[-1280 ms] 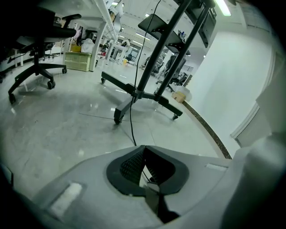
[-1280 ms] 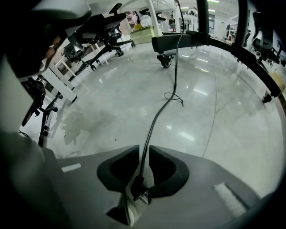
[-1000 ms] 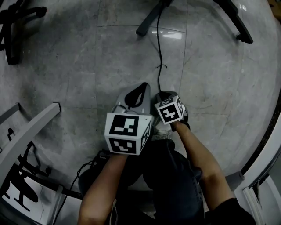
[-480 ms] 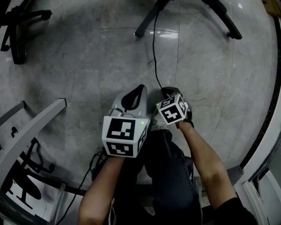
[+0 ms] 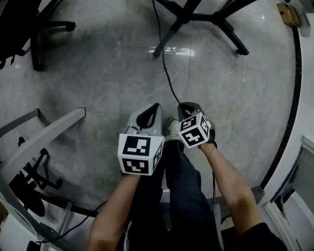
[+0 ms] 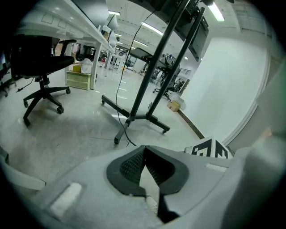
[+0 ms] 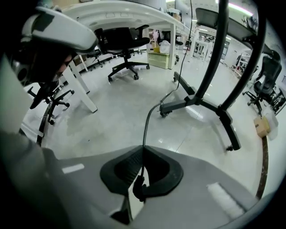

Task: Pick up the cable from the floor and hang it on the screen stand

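A thin black cable point(image 5: 166, 73) runs from the screen stand's base point(image 5: 196, 17) across the floor to my right gripper point(image 5: 185, 109). In the right gripper view the cable point(image 7: 147, 125) passes between the closed jaws, and its plug end point(image 7: 138, 187) sits behind the tips; my right gripper point(image 7: 143, 150) is shut on it. The stand's black poles point(image 7: 214, 49) rise ahead with wheeled legs point(image 7: 223, 120). My left gripper point(image 5: 151, 110) hangs beside the right one, shut with nothing between its tips point(image 6: 144, 150). The stand point(image 6: 147, 89) is also ahead in the left gripper view.
A black office chair point(image 5: 29, 24) stands at the far left. A white desk frame point(image 5: 44, 137) with cables lies at the lower left. A dark floor strip point(image 5: 289, 108) curves along the right. A small cardboard box point(image 5: 288, 13) sits at the top right. The person's legs point(image 5: 181, 196) are below.
The head view has tilted up, so more of the stand's base shows. Both grippers have lifted slightly and the cable now runs tauter toward the stand.
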The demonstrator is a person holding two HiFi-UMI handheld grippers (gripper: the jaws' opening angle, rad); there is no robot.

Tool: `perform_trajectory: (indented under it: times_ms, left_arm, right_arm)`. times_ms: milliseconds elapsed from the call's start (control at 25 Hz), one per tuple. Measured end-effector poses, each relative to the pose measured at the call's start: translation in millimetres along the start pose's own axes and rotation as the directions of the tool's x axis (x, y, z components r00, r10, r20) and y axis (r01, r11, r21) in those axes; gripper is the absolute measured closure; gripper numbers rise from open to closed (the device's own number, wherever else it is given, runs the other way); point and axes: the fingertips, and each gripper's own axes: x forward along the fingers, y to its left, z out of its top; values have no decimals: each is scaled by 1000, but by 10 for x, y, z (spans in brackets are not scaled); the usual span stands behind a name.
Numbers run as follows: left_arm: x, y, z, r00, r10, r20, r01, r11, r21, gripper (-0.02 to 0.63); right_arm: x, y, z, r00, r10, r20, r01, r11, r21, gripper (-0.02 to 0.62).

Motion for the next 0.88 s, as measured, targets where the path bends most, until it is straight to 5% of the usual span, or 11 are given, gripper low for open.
perform_trajectory:
  times_ms: [480,880]
  left_arm:
    - [-875,-561,993,996,-9,90,8,1000,11,607]
    - [-1562,-1054,1989,980,-49,194,36,997,68,607]
  right_arm:
    - [-1470,-63,861,987,-47,151,62,994,-96,584]
    - [-2732,-149,1650,941,-141,307,224,941,-255,584]
